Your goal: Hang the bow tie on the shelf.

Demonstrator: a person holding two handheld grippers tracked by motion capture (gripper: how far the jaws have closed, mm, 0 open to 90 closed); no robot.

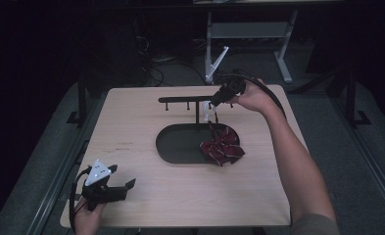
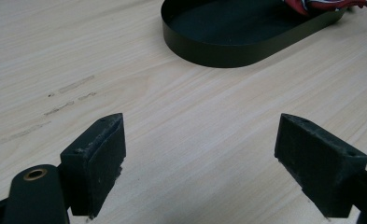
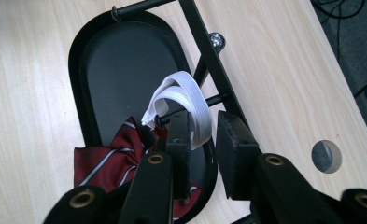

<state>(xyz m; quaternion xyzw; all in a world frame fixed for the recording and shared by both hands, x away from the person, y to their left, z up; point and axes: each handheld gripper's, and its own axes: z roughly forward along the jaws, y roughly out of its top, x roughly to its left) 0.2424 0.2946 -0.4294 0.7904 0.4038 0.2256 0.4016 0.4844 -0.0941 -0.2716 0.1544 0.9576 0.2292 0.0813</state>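
A black stand rises from an oval black tray [image 1: 180, 142], and its top bar [image 1: 185, 99] carries small pegs. A dark red striped bow tie [image 1: 223, 145] lies on the tray's right end, partly over the rim. Its white strap [image 3: 186, 91] is looped over one peg [image 3: 218, 99]. My right gripper [image 3: 203, 119] is at that peg with its jaws a little apart. The strap hangs between them against the left pad, with a gap to the right pad. My left gripper [image 1: 124, 188] rests wide open and empty near the table's front left corner, pointing toward the tray [image 2: 228, 53].
The light wooden table [image 1: 131, 122] has faint marks [image 2: 59, 100] left of the tray and a round hole [image 3: 326, 156] near its right edge. Behind the table stand a white metal frame [image 1: 219, 61] and a grey desk leg [image 1: 283, 58], with cables on the floor.
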